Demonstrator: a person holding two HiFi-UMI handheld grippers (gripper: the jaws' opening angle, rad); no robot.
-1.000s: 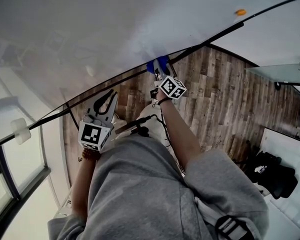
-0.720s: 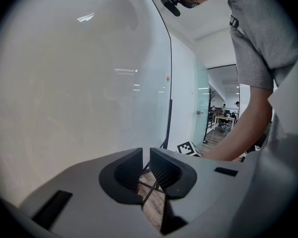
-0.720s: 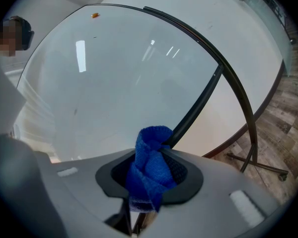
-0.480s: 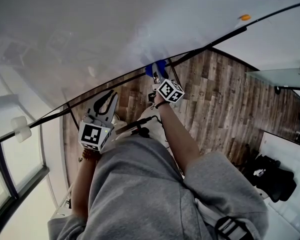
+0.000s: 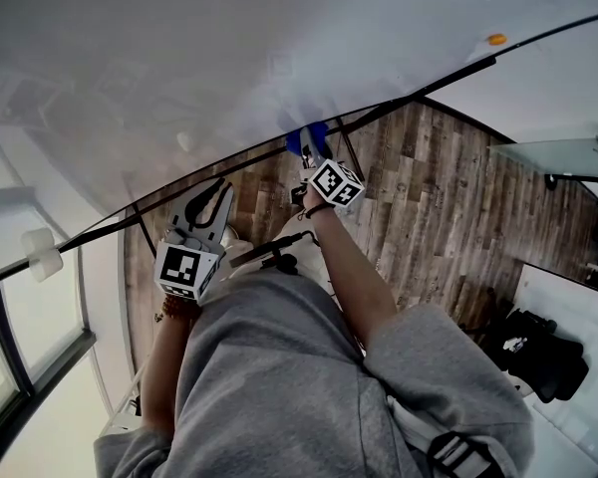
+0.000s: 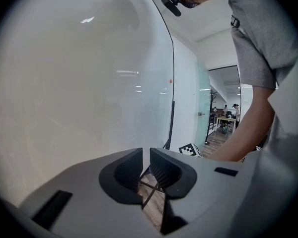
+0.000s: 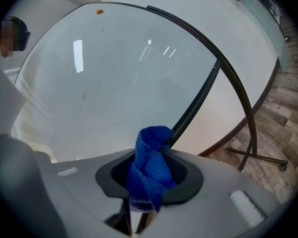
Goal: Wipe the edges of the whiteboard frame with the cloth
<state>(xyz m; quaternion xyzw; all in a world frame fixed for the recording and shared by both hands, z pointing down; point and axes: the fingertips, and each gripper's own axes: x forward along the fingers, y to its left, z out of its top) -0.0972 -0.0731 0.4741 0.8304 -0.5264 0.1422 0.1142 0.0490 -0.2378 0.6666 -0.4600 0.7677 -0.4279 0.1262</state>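
The whiteboard fills the upper head view, and its black frame runs slantwise below it. My right gripper is shut on a bunched blue cloth and presses it on the frame's lower edge. In the right gripper view the cloth sticks out between the jaws of my right gripper and touches the black frame bar. My left gripper hangs lower left, away from the frame. In its own view my left gripper has its jaws almost together, with nothing between them.
An orange magnet sits on the board at the upper right. The stand's black legs rest on the wooden floor. A black bag lies at the lower right. A small white block is on the left glass wall.
My right gripper has slid the blue cloth a little to the left along the frame's lower edge. The left gripper has stayed where it was.
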